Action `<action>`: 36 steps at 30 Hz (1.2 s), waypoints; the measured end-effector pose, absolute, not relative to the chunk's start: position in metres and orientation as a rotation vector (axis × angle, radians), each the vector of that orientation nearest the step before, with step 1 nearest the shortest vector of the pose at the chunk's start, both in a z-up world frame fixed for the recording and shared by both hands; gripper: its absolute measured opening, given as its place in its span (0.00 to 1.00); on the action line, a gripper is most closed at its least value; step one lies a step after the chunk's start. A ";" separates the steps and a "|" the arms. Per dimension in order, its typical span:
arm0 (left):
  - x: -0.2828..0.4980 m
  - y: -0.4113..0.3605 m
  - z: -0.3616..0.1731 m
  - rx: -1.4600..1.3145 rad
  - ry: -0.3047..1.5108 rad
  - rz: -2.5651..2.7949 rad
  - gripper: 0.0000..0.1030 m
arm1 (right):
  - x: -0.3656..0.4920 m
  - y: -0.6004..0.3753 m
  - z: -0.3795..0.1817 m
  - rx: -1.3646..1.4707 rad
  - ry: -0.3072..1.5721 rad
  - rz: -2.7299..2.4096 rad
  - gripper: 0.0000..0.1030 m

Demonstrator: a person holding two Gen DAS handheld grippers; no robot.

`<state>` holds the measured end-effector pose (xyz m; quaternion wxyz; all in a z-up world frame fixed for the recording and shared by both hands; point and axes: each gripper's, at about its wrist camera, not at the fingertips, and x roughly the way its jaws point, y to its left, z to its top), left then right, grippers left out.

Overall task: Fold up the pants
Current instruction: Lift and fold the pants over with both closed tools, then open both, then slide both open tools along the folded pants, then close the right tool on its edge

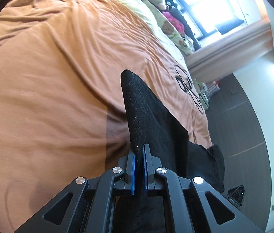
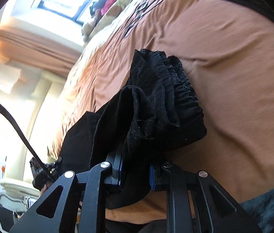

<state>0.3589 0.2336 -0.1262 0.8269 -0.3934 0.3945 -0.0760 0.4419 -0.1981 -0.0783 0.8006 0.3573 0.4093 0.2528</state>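
Observation:
The black pants (image 1: 148,116) hang lifted above an orange bedspread (image 1: 49,68). My left gripper (image 1: 139,151) is shut on a thin edge of the black fabric, which stands up between its blue pads and trails off to the right. In the right wrist view the elastic waistband (image 2: 183,89) of the pants (image 2: 152,108) is bunched in folds over my right gripper (image 2: 135,167), which is shut on a thick wad of that cloth. Its fingertips are hidden under the fabric. The other gripper (image 2: 41,172) shows at the lower left, holding the far end of the cloth.
The orange bedspread (image 2: 233,68) carries a black line drawing (image 1: 189,89). Pillows and stuffed toys (image 1: 166,11) lie at the head of the bed under a bright window (image 1: 210,3). Dark floor (image 1: 237,116) runs along the bedside. A black cable (image 2: 10,116) crosses the right wrist view.

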 end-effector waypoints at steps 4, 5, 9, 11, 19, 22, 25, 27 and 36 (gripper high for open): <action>0.348 0.258 -0.126 -0.848 0.823 -0.133 0.06 | 0.458 -0.181 -0.070 0.723 0.909 0.567 0.17; 0.345 0.263 -0.126 -0.852 0.819 -0.125 0.06 | 0.462 -0.173 -0.069 0.713 0.914 0.575 0.17; 0.339 0.283 -0.128 -0.861 0.807 -0.099 0.06 | 0.473 -0.152 -0.062 0.678 0.930 0.602 0.17; 0.333 0.295 -0.129 -0.866 0.801 -0.090 0.06 | 0.479 -0.144 -0.061 0.659 0.937 0.604 0.17; 0.336 0.306 -0.148 -0.854 0.869 -0.034 0.09 | 0.491 -0.133 -0.070 0.519 1.006 0.506 0.24; 0.328 0.304 -0.153 -0.829 0.891 0.009 0.18 | 0.496 -0.146 -0.075 0.534 1.039 0.503 0.29; 0.320 0.306 -0.156 -0.827 0.896 0.037 0.33 | 0.492 -0.163 -0.072 0.537 1.026 0.524 0.29; 0.314 0.306 -0.157 -0.831 0.899 0.053 0.35 | 0.490 -0.175 -0.069 0.546 1.011 0.532 0.29; 0.285 0.295 -0.157 -0.861 0.897 0.095 0.44 | 0.485 -0.208 -0.068 0.533 0.937 0.604 0.29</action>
